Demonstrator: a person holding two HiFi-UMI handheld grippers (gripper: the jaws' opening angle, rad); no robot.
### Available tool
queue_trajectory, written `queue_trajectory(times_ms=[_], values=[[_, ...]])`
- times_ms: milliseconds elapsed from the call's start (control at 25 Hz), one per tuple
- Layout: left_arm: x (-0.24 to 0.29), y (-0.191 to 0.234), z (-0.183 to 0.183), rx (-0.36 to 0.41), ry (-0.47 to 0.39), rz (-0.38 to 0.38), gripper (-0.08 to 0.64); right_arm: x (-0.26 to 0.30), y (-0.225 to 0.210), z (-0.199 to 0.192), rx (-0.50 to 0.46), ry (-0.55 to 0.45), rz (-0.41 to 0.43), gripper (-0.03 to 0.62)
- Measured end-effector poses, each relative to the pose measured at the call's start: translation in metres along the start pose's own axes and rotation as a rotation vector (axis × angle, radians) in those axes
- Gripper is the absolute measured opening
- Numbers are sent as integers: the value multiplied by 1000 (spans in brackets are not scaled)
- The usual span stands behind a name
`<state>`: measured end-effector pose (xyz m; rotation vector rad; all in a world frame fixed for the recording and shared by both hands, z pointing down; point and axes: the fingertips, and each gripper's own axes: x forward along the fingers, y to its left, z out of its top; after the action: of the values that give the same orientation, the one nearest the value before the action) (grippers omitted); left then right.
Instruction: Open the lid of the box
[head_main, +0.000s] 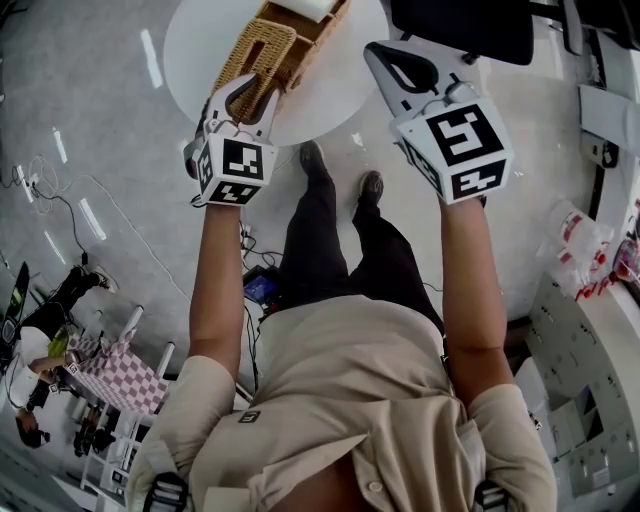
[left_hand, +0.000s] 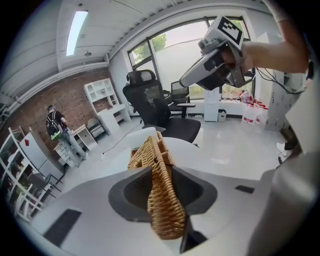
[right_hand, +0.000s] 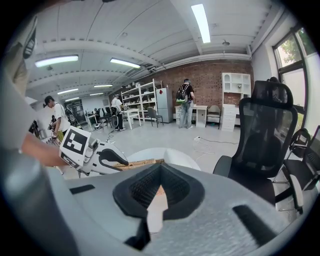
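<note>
Round and white, the table (head_main: 190, 50) stood on a pale glossy floor in an open workshop with a brick back wall, shelving and a black office chair. The woven box (head_main: 318, 28) was seen at the table's near edge, with something white inside it that could not be identified.

Its lid (head_main: 255, 55) was already raised off the near end of the box and tilted, its free edge pinched between the jaws of the left gripper (head_main: 258, 92). In the left gripper view, the wicker panel (left_hand: 161, 200) was shown running edge-on through the pads, which were pressed against both its faces. The right gripper (head_main: 375, 50) was held apart from the box, above the table's right side, with its jaws brought together on nothing (right_hand: 160, 167).

The lid was judged to be light and fairly stiff, with some spring in the weave. The rough surface was expected to resist slipping, though the strands could be crushed by a hard squeeze. The middle of the free edge, farthest from where the lid joins the box, was judged the best place to grip. Such a light box might be dragged or tipped with the lid, so it could be steadied by the free gripper.
</note>
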<state>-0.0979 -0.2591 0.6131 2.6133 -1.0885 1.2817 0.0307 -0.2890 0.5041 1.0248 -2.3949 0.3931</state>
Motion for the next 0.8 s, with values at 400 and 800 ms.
queue_trajectory(times_ms=[400, 800], values=[[-24, 39, 12, 5, -23, 71, 60, -1, -1, 21, -21, -13, 2, -8], [-40, 84, 11, -49, -44, 139, 48, 3, -5, 36, -29, -3, -9, -8]])
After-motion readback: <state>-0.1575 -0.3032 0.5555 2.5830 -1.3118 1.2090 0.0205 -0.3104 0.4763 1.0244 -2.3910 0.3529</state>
